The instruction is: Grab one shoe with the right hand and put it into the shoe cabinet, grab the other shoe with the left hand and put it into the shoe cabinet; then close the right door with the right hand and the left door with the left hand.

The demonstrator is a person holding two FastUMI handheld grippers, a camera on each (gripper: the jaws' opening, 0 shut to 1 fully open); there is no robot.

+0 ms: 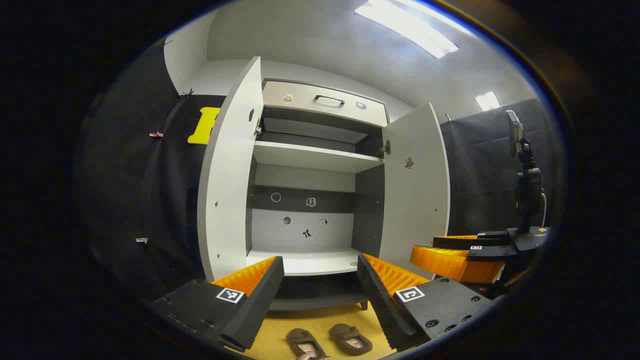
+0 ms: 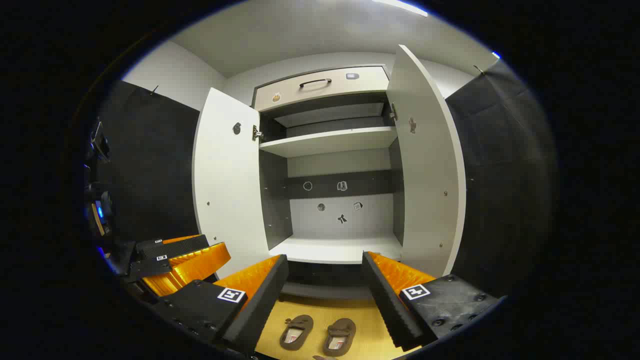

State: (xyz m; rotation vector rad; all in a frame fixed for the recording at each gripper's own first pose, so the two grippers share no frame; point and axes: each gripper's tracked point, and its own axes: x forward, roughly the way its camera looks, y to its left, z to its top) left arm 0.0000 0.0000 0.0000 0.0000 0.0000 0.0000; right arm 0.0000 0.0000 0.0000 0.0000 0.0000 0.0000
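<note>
Brown shoes are seen on the yellow floor before the open shoe cabinet.

In the left gripper view, the left gripper (image 1: pixel 320 295) is held with jaws spread wide, two shoes (image 1: pixel 327 342) below, the shoe cabinet (image 1: pixel 315 165) ahead, the right gripper (image 1: pixel 462 255) beside. In the right gripper view, the right gripper's jaws are spread above the shoes, both doors open.

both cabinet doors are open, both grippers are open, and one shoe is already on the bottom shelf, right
Not quite. Both shoes are still on the floor in front of the shoe cabinet, as the right gripper view shows; its bottom shelf holds nothing. The rest stands: the left door and right door are open, and the left gripper and right gripper are open.
</note>
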